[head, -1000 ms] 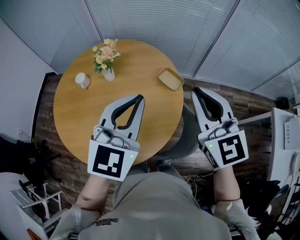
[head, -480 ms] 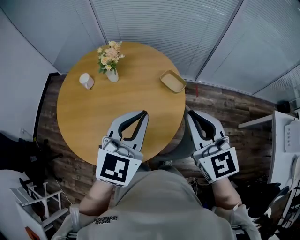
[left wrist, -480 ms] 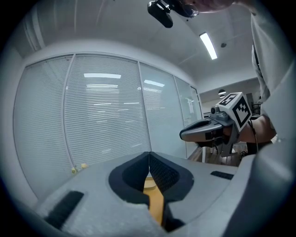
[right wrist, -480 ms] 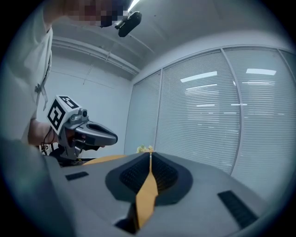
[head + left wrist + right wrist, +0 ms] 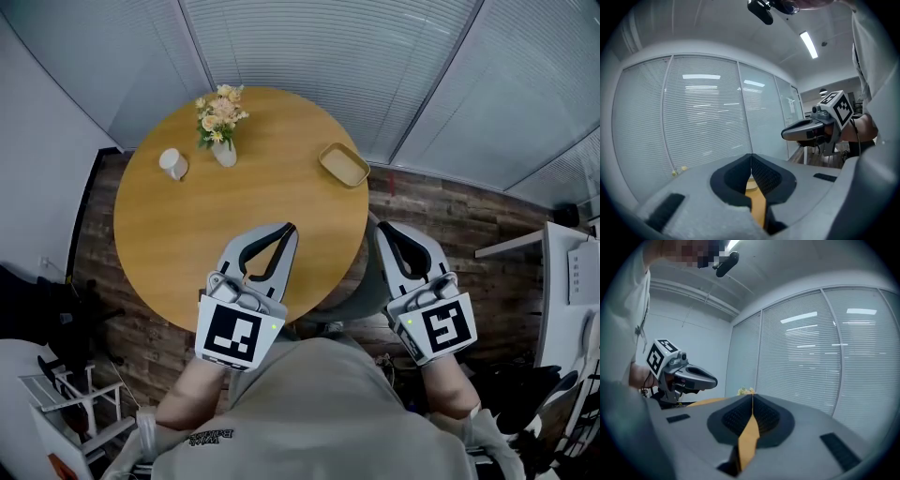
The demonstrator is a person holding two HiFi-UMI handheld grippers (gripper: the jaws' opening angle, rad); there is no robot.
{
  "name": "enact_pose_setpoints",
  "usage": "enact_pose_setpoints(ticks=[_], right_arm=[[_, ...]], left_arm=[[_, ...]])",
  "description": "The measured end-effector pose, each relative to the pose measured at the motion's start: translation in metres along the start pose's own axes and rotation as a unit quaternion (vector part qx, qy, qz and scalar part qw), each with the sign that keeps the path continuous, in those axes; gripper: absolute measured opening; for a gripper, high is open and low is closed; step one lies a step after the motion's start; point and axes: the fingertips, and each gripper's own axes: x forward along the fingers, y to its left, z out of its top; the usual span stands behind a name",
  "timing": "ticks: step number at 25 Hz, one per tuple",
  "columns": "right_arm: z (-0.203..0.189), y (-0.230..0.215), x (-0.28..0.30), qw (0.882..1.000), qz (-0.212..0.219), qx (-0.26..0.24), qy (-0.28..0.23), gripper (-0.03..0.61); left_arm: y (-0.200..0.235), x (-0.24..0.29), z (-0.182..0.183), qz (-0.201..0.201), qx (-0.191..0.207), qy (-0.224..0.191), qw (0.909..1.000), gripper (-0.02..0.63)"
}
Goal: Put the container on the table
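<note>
Container (image 5: 343, 163): on table (image 5: 178, 244), far right, close to rim, well apart from vase (image 5: 222, 150) and cup (image 5: 172, 163); left tongs (image 5: 288, 227) and right tongs (image 5: 382, 227) both pressed together, empty, near edge; risk: careless nudge sliding it off.

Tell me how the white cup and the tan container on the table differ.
Colour: the white cup is pale, the container tan.
Shape: the white cup is small and round; the container is wider, shallow and rectangular with rounded corners.
Place: the white cup sits left of the flower vase; the container sits near the right edge of the round wooden table.
Both rest on that table, with nothing touching them.
</note>
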Motion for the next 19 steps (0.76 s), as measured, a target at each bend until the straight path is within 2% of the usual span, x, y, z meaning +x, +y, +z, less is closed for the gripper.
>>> enact_pose_setpoints(ticks=[3,8,13,19], right_arm=[[0.000,0.002,-0.002,1.000,0.003,-0.003,0.002,0.031],[-0.004,0.005,-0.001,0.999,-0.003,-0.037,0.009,0.031],[0.002,0.009,-0.002,1.000,0.005,-0.026,0.005,0.031],[0.010,0.010,0.000,0.999,0.003,-0.032,-0.004,0.031]], left_arm=[[-0.001,-0.001,-0.001,0.000,0.000,0.001,1.0000,0.021],[0.000,-0.001,-0.015,0.001,0.017,0.011,0.9998,0.021],[0.001,-0.004,-0.016,-0.012,-0.027,0.003,0.9996,0.021],[0.009,-0.008,-0.012,0.003,0.002,0.003,1.0000,0.021]])
